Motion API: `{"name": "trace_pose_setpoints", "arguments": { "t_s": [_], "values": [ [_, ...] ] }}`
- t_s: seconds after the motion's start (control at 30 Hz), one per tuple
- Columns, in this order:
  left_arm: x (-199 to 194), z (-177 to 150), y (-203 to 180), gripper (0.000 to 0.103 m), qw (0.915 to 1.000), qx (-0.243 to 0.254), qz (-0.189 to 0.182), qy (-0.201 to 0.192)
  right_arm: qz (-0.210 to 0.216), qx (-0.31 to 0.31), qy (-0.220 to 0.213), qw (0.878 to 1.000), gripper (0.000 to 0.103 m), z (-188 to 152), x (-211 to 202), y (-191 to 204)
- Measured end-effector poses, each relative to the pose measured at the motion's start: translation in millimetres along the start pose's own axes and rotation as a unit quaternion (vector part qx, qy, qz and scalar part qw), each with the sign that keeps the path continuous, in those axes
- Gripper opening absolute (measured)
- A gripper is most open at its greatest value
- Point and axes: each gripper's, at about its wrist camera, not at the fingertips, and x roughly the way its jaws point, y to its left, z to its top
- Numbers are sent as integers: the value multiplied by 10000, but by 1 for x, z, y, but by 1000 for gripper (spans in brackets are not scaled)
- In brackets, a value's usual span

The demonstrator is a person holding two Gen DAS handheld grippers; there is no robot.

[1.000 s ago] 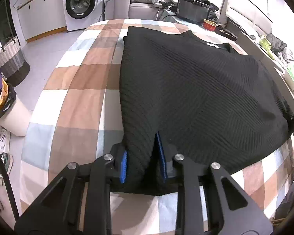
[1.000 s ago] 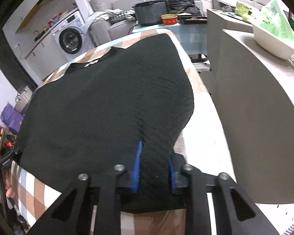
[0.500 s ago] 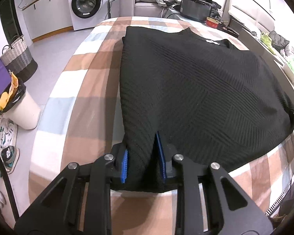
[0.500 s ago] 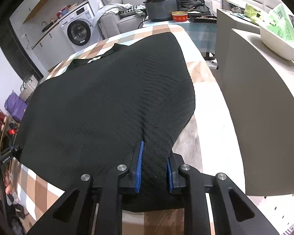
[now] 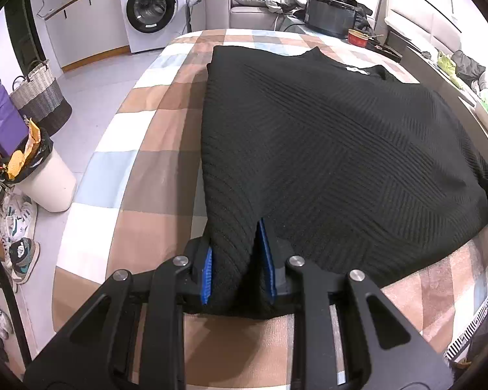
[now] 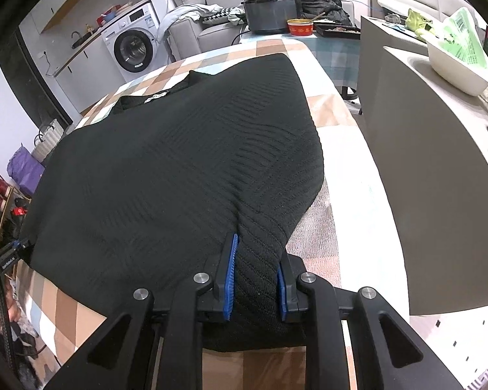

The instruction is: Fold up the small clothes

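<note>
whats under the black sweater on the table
The black ribbed knit sweater lies on a brown, white and blue checked tablecloth, which shows all around it. Whether anything else lies beneath is hidden. Both near corners are clamped in the jaws of the left gripper and right gripper.

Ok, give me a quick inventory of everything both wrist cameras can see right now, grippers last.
black knit sweater: one, black, spread on the table, near hem lifted at both corners
checked tablecloth: one, brown, white and pale blue, covering the table
washing machine: one, white, far left by the counter
woven basket: one, grey and white, on the floor at left
bin: one, white with black liner, floor beside the table
red bowl: one, red, on the far side table
white tub: one, white, on the counter at right
left gripper: shut on the hem's left corner
right gripper: shut on the hem's right corner
</note>
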Motion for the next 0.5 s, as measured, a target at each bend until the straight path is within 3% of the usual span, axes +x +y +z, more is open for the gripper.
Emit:
{"name": "trace_pose_setpoints", "arguments": {
  "t_s": [0.27,0.37,0.5],
  "values": [
    [-3,-3,8,22,9998,-110,-152,25,-85,84,-3,9999,24,-6,-5,-1],
    [-6,-4,20,31,9990,-383,-216,98,-204,123,-196,9995,24,-3,-16,0],
    [-15,-13,42,54,9932,-1075,-383,235,-442,143,-687,9966,31,-5,-44,2]
  ]
}}
